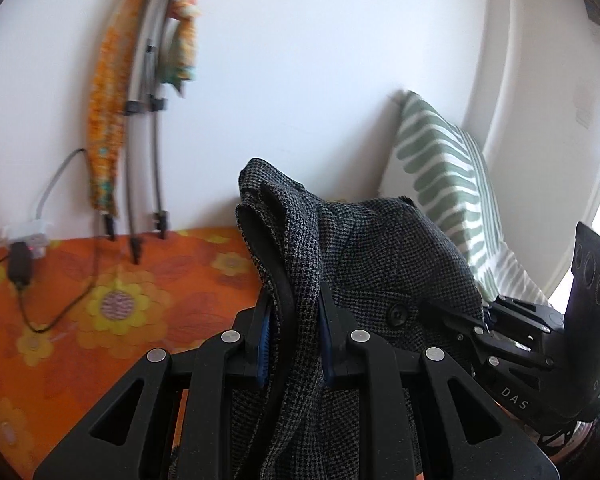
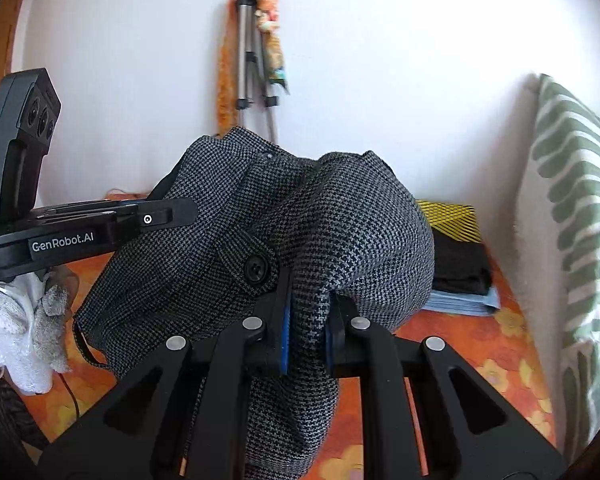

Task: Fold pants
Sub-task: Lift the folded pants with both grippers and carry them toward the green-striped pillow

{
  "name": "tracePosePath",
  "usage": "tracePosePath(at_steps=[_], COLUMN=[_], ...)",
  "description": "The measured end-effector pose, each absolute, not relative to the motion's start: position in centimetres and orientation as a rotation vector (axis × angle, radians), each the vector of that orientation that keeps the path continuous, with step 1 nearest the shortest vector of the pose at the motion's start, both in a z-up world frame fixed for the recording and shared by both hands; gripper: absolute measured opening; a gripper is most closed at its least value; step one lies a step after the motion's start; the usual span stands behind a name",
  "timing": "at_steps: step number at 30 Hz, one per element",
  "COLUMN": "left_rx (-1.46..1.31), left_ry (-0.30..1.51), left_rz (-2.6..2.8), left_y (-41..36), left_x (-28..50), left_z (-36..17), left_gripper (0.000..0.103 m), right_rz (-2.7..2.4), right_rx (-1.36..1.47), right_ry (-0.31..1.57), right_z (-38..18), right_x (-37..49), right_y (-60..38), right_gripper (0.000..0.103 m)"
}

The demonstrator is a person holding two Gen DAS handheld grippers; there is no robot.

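The pants (image 1: pixel 380 260) are grey houndstooth with a black button (image 1: pixel 397 315). Both grippers hold them up in the air by the waistband. My left gripper (image 1: pixel 294 332) is shut on a bunched edge of the pants. My right gripper (image 2: pixel 308 324) is shut on another fold of the pants (image 2: pixel 340 232), next to the button tab (image 2: pixel 257 268). The right gripper shows at the right of the left wrist view (image 1: pixel 512 340), close by. The left gripper shows at the left of the right wrist view (image 2: pixel 100 224). The lower part of the pants hangs out of sight.
An orange flowered bedspread (image 1: pixel 120 300) lies below. A green striped pillow (image 1: pixel 448 184) leans on the white wall at the right. A tripod (image 2: pixel 252 60) stands against the wall. Folded clothes (image 2: pixel 460 264) are stacked by the pillow. A charger and cable (image 1: pixel 22 268) lie at the left.
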State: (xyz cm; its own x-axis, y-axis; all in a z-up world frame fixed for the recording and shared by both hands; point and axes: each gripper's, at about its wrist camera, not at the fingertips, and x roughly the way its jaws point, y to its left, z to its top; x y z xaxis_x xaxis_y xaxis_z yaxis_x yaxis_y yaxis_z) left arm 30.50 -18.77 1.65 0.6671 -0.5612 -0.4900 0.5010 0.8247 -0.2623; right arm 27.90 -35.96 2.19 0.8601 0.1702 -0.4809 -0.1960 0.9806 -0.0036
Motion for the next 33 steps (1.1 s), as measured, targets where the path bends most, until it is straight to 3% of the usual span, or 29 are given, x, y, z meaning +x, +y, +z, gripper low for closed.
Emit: tracePosePath(at_steps=[10,33], left_rx=[-0.124,-0.163], left_ry=[0.569,0.524], left_rz=[-0.682,-0.666], left_y=[-24.6,-33.3], left_x=[32.6,46.4], left_z=[2.4,3.5], left_gripper=[0.018,0.015], right_rz=[0.097,0.031], right_rx=[-0.027,-0.14], right_ry=[0.476,0.472], right_z=[3.4,7.1], right_x=[28.9,44.5], right_y=[-41.9,-50.0], right_gripper=[0.012,0.012])
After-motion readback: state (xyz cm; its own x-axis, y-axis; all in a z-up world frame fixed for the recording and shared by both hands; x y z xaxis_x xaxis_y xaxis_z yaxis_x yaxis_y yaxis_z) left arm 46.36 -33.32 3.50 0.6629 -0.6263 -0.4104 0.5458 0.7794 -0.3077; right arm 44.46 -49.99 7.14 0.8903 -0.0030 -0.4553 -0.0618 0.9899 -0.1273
